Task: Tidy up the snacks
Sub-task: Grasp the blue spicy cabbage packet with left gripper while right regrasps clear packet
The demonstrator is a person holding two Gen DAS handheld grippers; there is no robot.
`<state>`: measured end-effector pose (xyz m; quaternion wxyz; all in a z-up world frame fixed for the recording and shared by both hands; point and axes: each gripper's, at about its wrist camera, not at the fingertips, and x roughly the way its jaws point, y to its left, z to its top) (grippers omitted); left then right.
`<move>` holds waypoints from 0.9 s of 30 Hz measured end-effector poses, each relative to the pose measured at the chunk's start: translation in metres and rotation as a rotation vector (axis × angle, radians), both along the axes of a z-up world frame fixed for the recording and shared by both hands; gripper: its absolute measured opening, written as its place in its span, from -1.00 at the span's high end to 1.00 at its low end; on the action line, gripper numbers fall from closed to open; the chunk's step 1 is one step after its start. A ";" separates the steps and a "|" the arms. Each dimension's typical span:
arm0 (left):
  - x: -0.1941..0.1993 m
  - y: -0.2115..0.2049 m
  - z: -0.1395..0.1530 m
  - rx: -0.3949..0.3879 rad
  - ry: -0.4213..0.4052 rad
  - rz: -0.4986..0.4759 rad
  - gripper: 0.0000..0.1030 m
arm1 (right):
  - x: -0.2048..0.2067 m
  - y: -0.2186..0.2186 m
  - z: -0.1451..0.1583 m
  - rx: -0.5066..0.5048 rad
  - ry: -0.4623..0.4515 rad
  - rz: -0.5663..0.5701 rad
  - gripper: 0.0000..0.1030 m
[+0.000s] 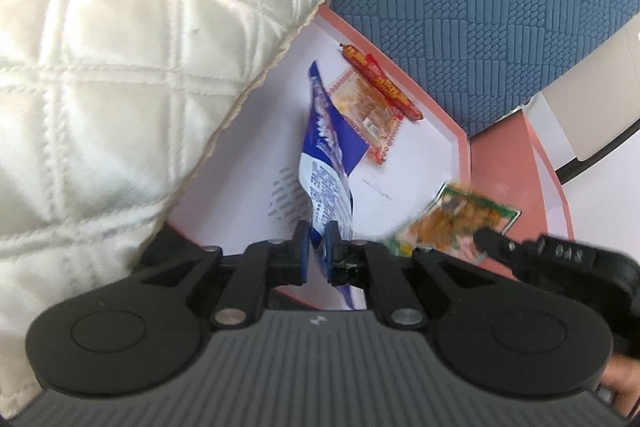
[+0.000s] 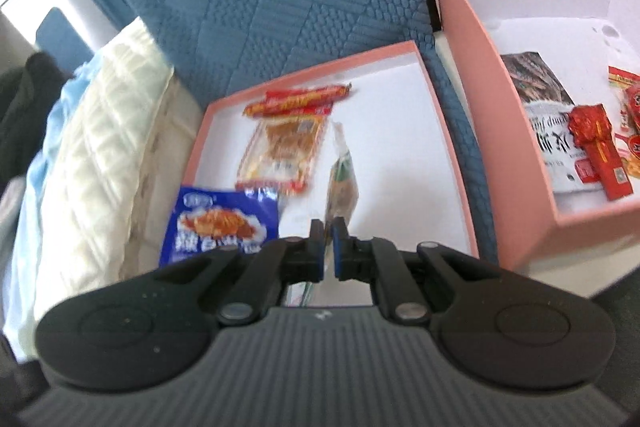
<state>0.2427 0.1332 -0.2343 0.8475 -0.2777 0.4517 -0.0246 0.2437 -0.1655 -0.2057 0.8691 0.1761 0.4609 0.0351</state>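
Blue snack packet [image 1: 325,163] clamped in left gripper [image 1: 318,233], hanging over shallow pink tray [image 1: 460,147]. Green snack packet [image 2: 342,183] pinched edge-on in right gripper [image 2: 328,233], above same tray. Red sausage sticks [image 1: 384,83] and orange packet [image 1: 366,115] lying in tray. Deeper pink box [image 2: 500,115] to the right, holding more snacks.

The left gripper [image 1: 318,233] sits at the lower centre of the left wrist view, angled downward, its blue-padded fingers [image 1: 303,239] drawn nearly together and clamped on the edge of a blue and white snack packet [image 1: 326,163]. The right gripper [image 2: 328,231] is at the lower centre of the right wrist view, also tilted downward, jaws pinched tight on a green snack packet [image 2: 342,187]. Its black body [image 1: 560,259] enters the left wrist view at the lower right
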 end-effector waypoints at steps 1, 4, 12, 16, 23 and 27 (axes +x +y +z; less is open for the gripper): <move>-0.002 0.001 0.000 -0.001 0.003 0.005 0.84 | -0.004 -0.001 -0.001 0.001 0.005 0.005 0.87; -0.004 0.000 0.001 0.016 0.023 0.011 0.80 | -0.012 -0.004 -0.005 0.000 0.013 0.015 0.86; -0.012 -0.012 0.011 0.117 0.013 -0.019 -0.18 | -0.023 -0.014 -0.016 -0.019 0.007 -0.007 0.78; -0.004 -0.027 0.011 0.206 0.026 -0.061 -0.28 | -0.023 -0.023 -0.026 0.011 0.059 -0.048 0.75; -0.001 -0.046 0.018 0.376 0.018 -0.078 -0.48 | -0.030 -0.040 -0.040 0.103 0.114 -0.114 -0.08; 0.003 -0.052 0.021 0.433 -0.008 -0.098 -0.65 | -0.030 -0.044 -0.044 0.125 0.108 -0.119 -0.10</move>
